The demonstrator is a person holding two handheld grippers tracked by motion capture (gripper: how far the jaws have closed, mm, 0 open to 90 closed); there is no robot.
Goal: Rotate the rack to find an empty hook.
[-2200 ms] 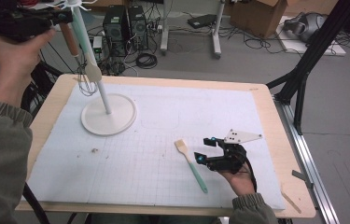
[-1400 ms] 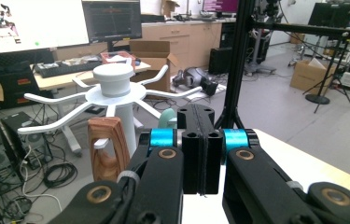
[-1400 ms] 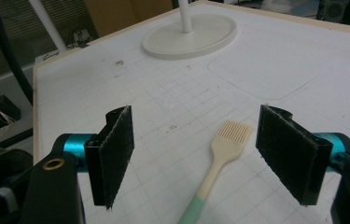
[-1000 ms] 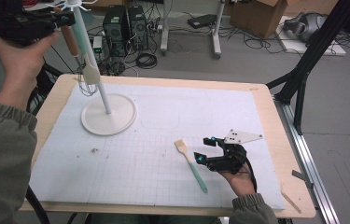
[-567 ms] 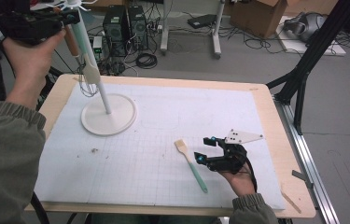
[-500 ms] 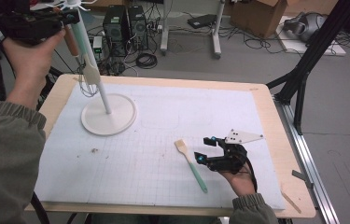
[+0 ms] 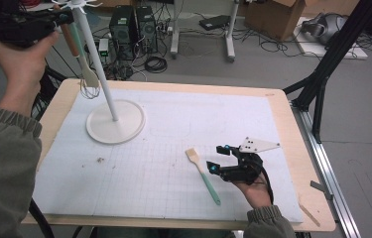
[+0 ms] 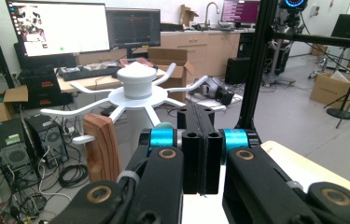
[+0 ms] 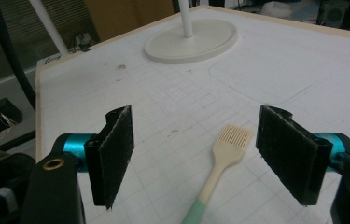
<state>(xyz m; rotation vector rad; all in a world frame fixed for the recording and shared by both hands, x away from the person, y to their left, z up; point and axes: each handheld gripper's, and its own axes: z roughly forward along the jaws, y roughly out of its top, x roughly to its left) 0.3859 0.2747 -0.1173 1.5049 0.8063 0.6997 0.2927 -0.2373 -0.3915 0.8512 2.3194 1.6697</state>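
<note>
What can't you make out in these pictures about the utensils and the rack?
- Left gripper view: the shut jaws hide how the wooden handle hangs on the rack.
- High view: the left gripper covers the hanging utensils' tops.
- Right gripper view: the brush handle's end is cut off by the bottom edge.

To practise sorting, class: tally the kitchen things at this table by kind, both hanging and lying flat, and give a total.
White stand: 1
Whisk, hanging: 1
Spatula, hanging: 1
Brush, flat on the mat: 1
Total: 4
</note>
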